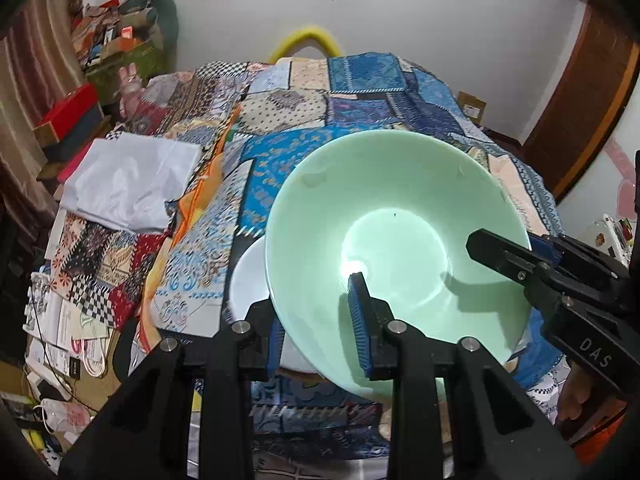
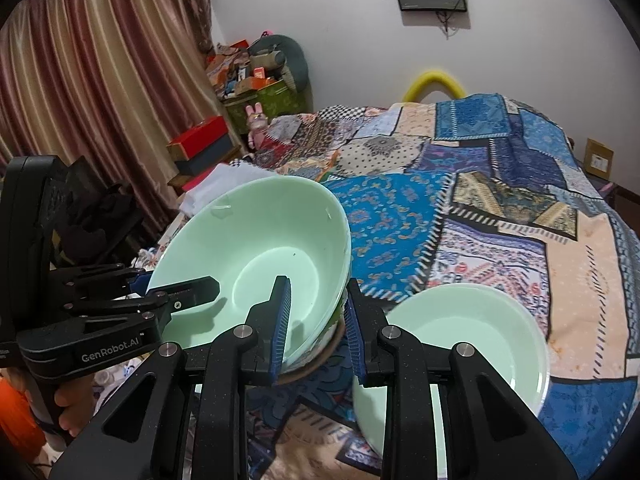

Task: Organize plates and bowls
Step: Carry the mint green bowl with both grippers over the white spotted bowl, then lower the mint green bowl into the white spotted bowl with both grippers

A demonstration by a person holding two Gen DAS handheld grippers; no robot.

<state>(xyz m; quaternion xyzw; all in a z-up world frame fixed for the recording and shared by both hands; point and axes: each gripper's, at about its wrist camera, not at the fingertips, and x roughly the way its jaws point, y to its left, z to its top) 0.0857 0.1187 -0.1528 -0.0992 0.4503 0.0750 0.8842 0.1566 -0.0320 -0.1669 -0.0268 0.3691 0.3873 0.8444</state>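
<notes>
Clamping opposite rims of the green bowl (image 2: 256, 256), both claws (image 1: 320, 332) (image 2: 316, 320) angled downward.

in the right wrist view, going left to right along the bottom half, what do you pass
left gripper → green bowl → right gripper → green plate → quilt
</notes>
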